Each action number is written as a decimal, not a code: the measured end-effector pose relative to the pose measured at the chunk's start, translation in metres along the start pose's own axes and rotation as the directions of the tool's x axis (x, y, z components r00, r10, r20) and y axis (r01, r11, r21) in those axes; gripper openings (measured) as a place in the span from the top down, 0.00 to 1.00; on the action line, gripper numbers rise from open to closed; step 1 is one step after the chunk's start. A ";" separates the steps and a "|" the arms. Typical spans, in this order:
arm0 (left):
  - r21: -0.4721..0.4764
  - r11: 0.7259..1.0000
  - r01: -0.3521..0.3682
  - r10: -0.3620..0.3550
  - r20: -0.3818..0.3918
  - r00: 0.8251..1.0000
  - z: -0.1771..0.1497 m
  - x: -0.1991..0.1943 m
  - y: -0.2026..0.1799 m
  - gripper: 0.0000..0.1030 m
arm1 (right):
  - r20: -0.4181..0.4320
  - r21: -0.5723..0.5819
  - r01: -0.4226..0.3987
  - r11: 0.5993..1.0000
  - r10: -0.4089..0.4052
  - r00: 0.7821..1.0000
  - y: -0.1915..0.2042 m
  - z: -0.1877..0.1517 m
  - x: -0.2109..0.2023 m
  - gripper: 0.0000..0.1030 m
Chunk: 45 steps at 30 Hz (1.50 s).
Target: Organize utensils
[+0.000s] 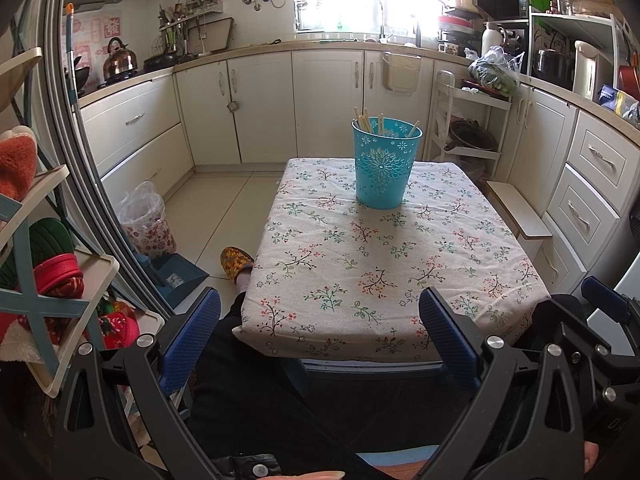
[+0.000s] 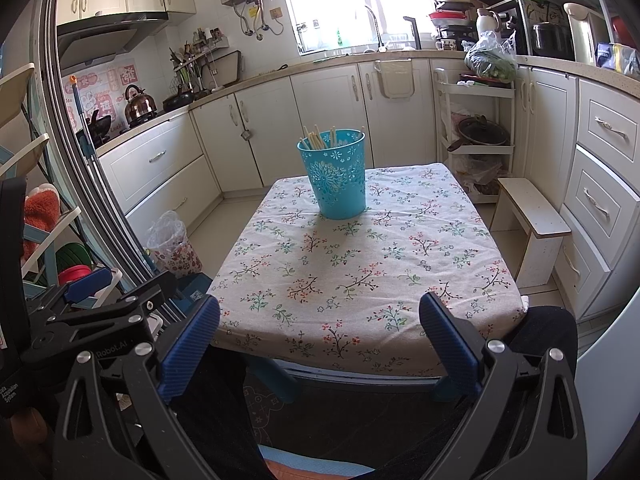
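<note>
You're sitting in a home kitchen: cream cabinets (image 1: 260,108) lining the walls, kettle (image 1: 119,58) on the stove, sink tap (image 1: 379,20) under the window, floral-clothed table (image 1: 400,264).

Both cameras sit low at the near edge of the surface (image 1: 360,248), looking forward across it toward the far cabinets and window. The left view stands slightly left of the right one, whose surface (image 2: 360,248) appears skewed leftward. Both share the cloth-covered top, the blue holder (image 1: 385,162) (image 2: 335,174) and the kitchen beyond.
</note>
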State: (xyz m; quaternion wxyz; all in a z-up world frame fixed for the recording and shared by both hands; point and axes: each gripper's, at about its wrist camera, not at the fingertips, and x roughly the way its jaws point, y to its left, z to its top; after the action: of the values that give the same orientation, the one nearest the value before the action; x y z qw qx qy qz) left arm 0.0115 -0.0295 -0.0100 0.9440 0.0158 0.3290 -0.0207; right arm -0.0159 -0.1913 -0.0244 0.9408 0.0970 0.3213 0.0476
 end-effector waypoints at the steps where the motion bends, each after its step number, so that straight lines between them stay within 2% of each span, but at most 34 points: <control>1: 0.000 1.000 0.001 -0.001 -0.001 1.000 0.000 0.000 0.000 0.07 | 0.000 0.000 0.000 1.000 0.000 1.000 0.000 0.000 0.000 0.07; 45: 0.000 1.000 0.001 -0.001 -0.002 1.000 0.002 -0.003 0.001 0.07 | 0.002 0.001 0.001 1.000 -0.001 1.000 -0.001 0.000 -0.001 0.07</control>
State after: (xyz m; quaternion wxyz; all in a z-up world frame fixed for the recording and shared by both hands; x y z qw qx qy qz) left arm 0.0106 -0.0281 -0.0062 0.9437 0.0157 0.3299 -0.0212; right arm -0.0167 -0.1926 -0.0234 0.9412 0.0972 0.3202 0.0469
